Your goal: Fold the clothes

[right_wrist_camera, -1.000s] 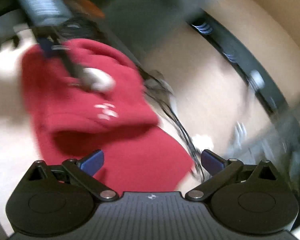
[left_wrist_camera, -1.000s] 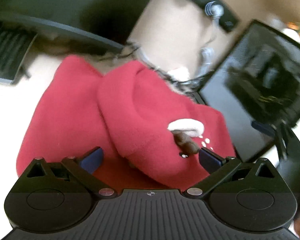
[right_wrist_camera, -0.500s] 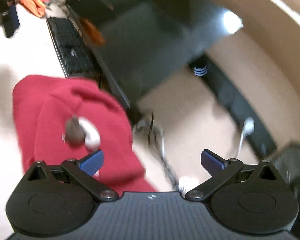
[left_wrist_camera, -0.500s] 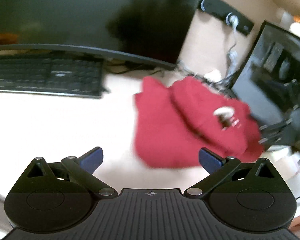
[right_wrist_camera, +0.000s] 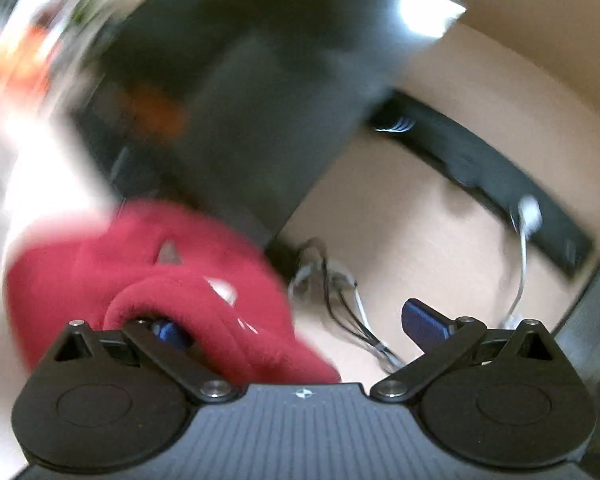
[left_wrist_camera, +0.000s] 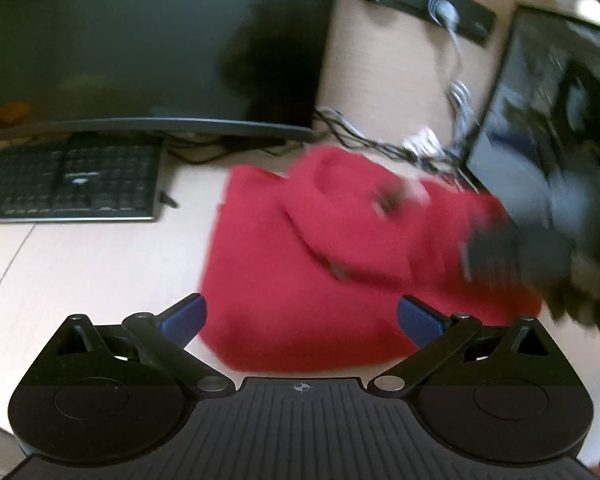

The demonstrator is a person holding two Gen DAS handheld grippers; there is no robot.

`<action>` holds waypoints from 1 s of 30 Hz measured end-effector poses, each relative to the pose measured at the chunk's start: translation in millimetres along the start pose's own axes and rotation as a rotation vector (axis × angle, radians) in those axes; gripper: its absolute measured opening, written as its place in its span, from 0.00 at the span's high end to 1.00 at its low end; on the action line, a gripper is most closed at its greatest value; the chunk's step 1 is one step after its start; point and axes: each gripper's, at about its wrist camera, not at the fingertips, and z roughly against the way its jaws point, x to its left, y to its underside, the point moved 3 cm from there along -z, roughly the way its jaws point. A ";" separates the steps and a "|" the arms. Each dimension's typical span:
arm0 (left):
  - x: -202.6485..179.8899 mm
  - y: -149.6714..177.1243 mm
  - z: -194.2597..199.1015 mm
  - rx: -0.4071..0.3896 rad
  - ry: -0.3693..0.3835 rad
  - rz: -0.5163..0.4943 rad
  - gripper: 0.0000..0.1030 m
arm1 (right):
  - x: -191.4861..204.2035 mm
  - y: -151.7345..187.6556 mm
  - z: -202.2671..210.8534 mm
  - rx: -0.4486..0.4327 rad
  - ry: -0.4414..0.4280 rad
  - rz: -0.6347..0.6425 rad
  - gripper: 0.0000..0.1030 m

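Right gripper (right_wrist_camera: pixel 300 326) now nearer red garment (left_wrist_camera: pixel 300 264), jaws apart

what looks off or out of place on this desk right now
The red garment lies bunched and uneven on the desk, its far edge against a tangle of cables between two monitors. The right gripper is open, with one finger tucked under a fold. Both views are blurred.

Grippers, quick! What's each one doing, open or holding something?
Left gripper: open, holding nothing, above the red garment.
Right gripper: open, not clamped; its left finger is tucked under a fold of the garment.
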 end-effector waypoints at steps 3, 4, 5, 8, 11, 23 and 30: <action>-14.1 8.2 -3.6 0.014 0.001 0.005 0.00 | -20.4 -12.8 -25.8 0.010 -0.071 -0.102 0.00; -19.1 9.7 -5.8 0.023 0.013 0.007 0.00 | -21.3 -14.6 -34.9 0.022 -0.101 -0.082 0.00; -25.6 10.2 -7.5 0.027 0.020 -0.004 0.00 | -18.2 -16.2 -45.1 0.034 -0.144 -0.043 0.00; -44.3 8.6 -9.1 0.019 0.021 -0.057 0.00 | -25.5 -37.8 -49.2 -0.014 -0.187 -0.050 0.03; -51.5 -1.4 -0.5 -0.034 0.006 -0.098 0.00 | -52.8 -70.7 -31.5 -0.127 -0.126 -0.157 0.11; -57.5 -97.6 59.9 -0.378 -0.039 -0.307 0.00 | -86.8 -181.0 83.5 -0.397 0.255 -0.235 0.11; -75.9 -131.6 69.9 -0.363 -0.110 -0.571 0.00 | -91.9 -244.0 175.6 -0.554 0.414 -0.233 0.11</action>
